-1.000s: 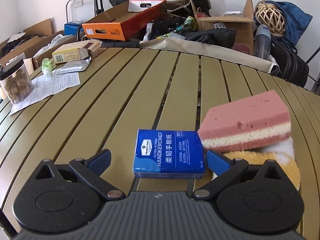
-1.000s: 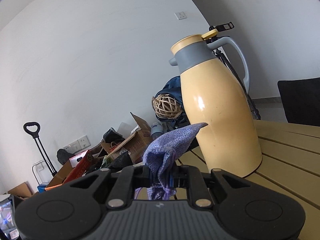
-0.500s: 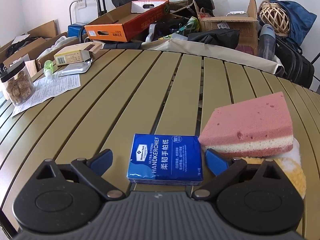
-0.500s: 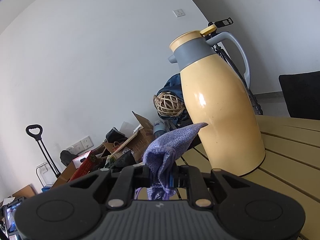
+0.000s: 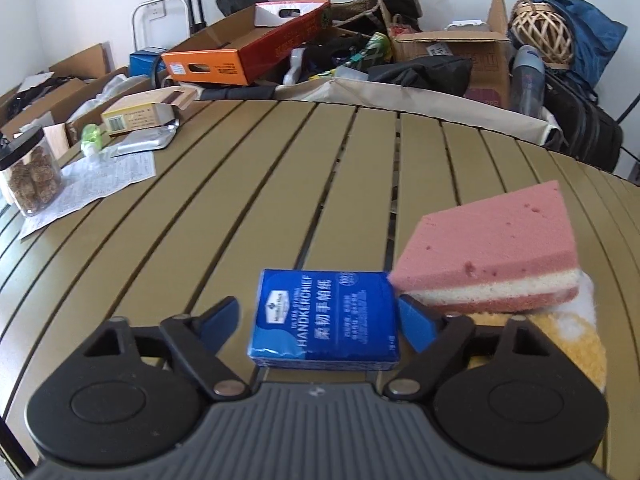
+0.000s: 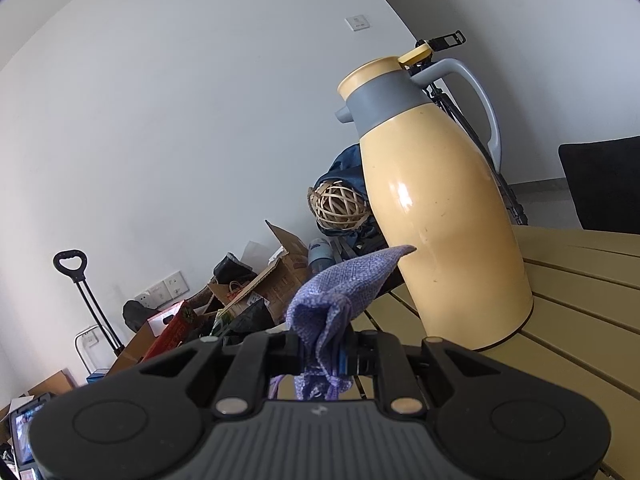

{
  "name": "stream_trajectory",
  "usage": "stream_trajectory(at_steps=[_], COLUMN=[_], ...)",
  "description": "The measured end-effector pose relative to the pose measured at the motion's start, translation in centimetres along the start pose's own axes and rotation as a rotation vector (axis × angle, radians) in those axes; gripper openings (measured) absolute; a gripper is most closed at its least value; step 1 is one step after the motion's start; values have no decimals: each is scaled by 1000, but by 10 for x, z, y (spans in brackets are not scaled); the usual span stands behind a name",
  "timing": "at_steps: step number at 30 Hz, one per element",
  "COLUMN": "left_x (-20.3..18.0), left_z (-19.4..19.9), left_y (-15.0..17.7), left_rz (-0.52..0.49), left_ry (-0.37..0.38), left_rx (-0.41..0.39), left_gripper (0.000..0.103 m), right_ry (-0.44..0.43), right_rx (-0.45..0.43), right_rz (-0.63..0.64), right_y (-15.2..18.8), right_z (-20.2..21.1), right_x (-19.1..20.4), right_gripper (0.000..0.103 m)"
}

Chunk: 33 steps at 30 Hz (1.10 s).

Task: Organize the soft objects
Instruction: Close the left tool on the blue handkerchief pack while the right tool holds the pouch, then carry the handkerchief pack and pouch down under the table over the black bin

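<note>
**Tissue pack between closing jaws, cloth pinched in the other**

Here the left gripper (image 5: 318,322) points down at the slatted bench (image 5: 248,184) with a blue tissue pack (image 5: 326,326) lying flat between its blue pads. Its jaws are closing: the right pad sits at the pack's right edge, apparently touching it, while the left pad (image 5: 220,322) stands clear of the pack with a strip of bench showing between. The pack rests on the bench, not lifted.

Just right of the pack lies a pink sponge (image 5: 492,256) with a white middle layer; its near corner meets the pack's far right corner. The sponge sits on top of a yellow-and-white pad (image 5: 576,344), partly hidden behind the gripper's body.

At the bench's far left edge stand a jar (image 5: 30,176) of brown pieces, a printed sheet (image 5: 92,188), a small green bottle (image 5: 90,140) and a carton (image 5: 136,118). Beyond the bench is a heap of boxes and bags, with an orange box (image 5: 240,52) and a wicker ball (image 5: 542,36).

The right gripper (image 6: 322,354) has its jaws clamped tight on a purple cloth (image 6: 340,292), which bunches between them and sticks up and forward in a point. Behind the cloth a yellow jug (image 6: 440,216) with a grey collar and handle stands upright on the bench.
</note>
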<state>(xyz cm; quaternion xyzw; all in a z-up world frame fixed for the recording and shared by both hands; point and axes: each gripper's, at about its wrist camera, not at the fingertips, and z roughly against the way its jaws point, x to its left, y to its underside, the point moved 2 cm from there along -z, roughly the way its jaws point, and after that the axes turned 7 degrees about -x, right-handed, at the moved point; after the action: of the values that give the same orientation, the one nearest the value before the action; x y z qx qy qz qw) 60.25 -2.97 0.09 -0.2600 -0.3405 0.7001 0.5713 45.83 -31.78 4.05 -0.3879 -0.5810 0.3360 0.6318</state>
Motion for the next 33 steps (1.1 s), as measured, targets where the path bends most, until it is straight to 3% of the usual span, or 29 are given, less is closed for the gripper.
stream_trajectory(at_steps=[2, 16, 25, 33], left_x=[-2, 3, 8, 23], left_z=[1, 21, 68, 120], left_y=[0, 0, 2, 16], left_rz=[-8, -17, -16, -4], left_ry=[11, -8, 42, 81], left_rx=[-1, -56, -129, -184], left_gripper=[74, 73, 73, 73], right_ry=[0, -15, -56, -111], right_rx=[0, -2, 13, 45], right_rz=[0, -8, 11, 100], right_y=[0, -1, 2, 10], right_z=[0, 5, 16, 41], right_x=[0, 0, 8, 27], right_gripper=[14, 14, 14, 14])
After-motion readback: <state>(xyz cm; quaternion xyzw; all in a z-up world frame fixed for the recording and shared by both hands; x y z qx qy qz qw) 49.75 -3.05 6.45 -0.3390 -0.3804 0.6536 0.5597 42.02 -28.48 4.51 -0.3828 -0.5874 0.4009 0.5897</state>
